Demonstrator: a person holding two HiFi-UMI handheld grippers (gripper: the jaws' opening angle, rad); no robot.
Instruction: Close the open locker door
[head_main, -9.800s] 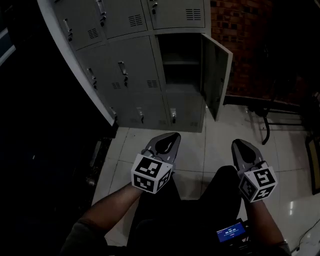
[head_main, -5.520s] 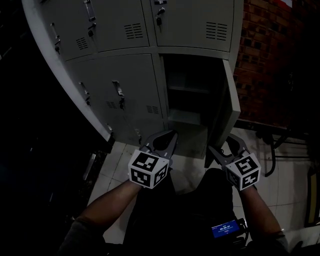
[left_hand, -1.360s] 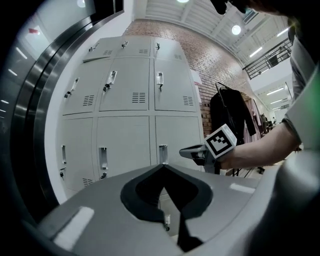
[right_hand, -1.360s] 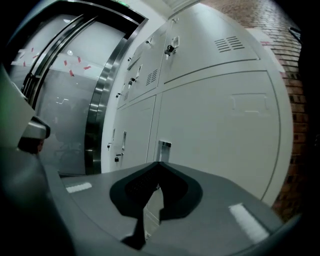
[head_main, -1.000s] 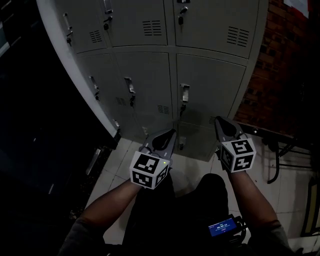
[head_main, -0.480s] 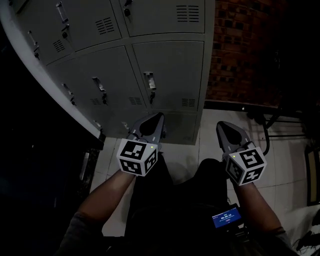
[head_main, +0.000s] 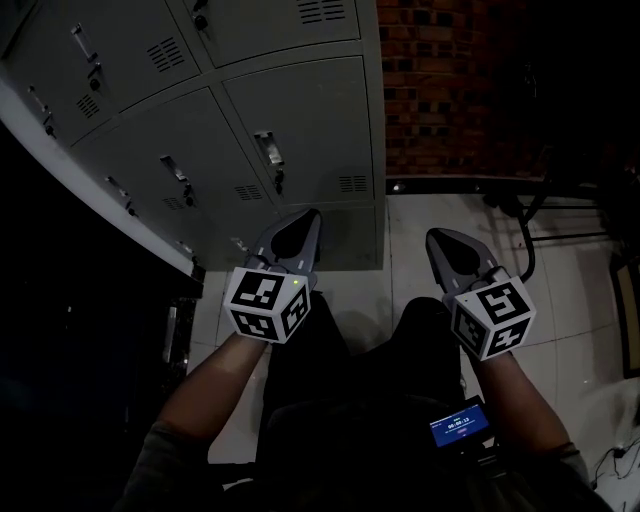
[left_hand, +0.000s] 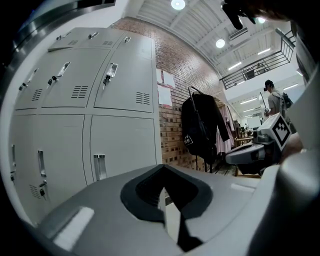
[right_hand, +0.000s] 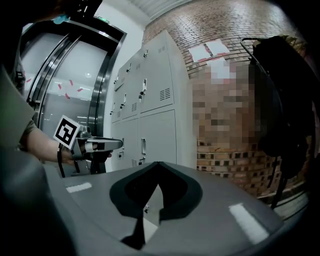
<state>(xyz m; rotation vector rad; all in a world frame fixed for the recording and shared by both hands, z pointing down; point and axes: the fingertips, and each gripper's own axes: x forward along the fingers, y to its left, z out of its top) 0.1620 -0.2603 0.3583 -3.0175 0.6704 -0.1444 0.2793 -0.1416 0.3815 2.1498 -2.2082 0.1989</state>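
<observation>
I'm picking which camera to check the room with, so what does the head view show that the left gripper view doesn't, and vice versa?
Only the head view: the tiled floor, the person's legs and a small lit screen at the waist. Only the left gripper view: ceiling lights, a black jacket hanging on a rack and a distant person. Both: the grey lockers with every visible door shut, the brick wall and the right claw, shut.

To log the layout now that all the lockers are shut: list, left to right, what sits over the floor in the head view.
left gripper → right gripper → black metal rack legs
</observation>
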